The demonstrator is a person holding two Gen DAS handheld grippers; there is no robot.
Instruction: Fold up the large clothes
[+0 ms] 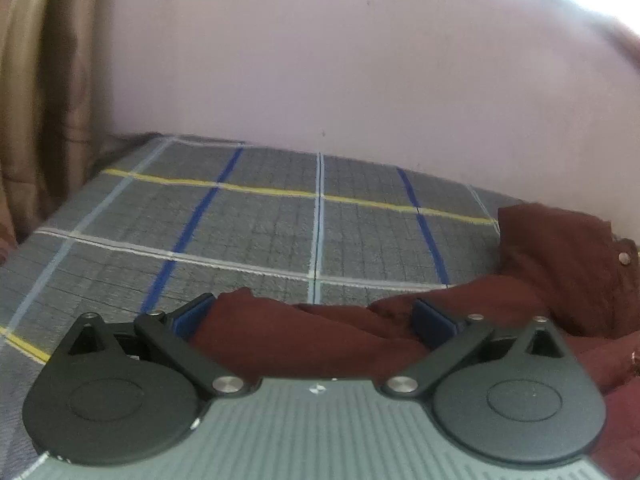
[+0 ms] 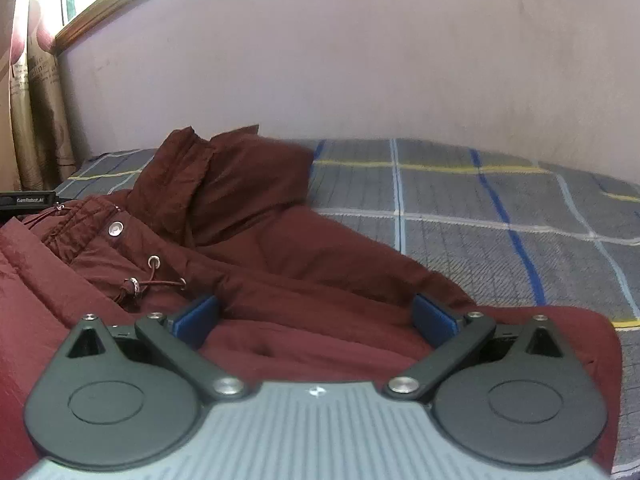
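My left gripper (image 1: 314, 316) stands with its jaws wide apart, nothing clamped, above a fold of the maroon jacket (image 1: 552, 276). My right gripper (image 2: 316, 316) is equally spread over the jacket, which lies crumpled on the grey plaid bedsheet (image 2: 500, 220).

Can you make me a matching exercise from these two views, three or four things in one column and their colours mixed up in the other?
Things:
1. jacket
2. bed cover
3. wall
4. gripper pads

Colours:
A. pale pink
B. blue
C. dark red
D. grey with yellow, blue and white lines

Pairs: 1-C, 2-D, 3-A, 4-B
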